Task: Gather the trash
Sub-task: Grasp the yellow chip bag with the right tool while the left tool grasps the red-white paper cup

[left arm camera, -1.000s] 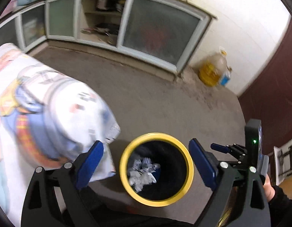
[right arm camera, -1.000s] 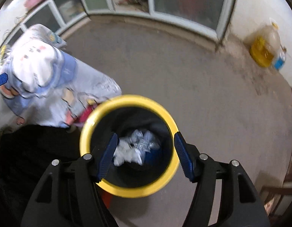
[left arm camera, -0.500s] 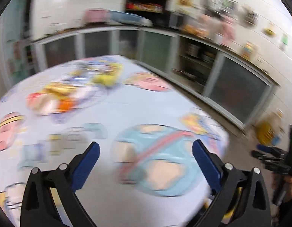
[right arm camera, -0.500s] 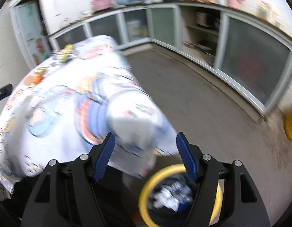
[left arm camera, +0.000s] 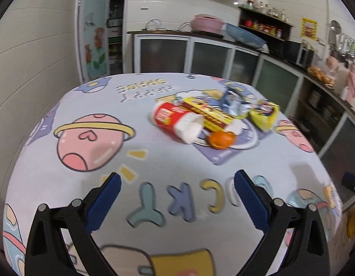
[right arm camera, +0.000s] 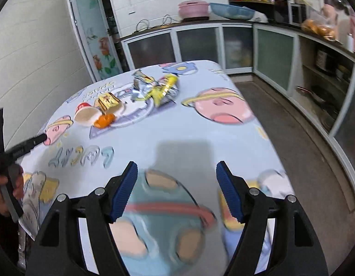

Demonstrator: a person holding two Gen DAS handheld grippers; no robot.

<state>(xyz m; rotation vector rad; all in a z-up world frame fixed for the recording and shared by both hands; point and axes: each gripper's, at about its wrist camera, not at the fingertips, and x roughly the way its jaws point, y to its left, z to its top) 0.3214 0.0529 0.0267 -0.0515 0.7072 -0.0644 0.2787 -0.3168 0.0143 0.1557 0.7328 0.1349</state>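
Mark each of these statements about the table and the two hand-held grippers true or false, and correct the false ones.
1. The left hand-held gripper holds a paper cup. False: nothing is between its fingers, which stand wide open over the tablecloth.
2. The red and white paper cup lies on its side. True.
3. The orange peel lies far from the other trash. False: it lies right beside the cup, at the edge of the pile.
4. The yellow wrapper lies on the table. True.
5. The right hand-held gripper grips a wrapper. False: its jaws are opening with nothing between them.
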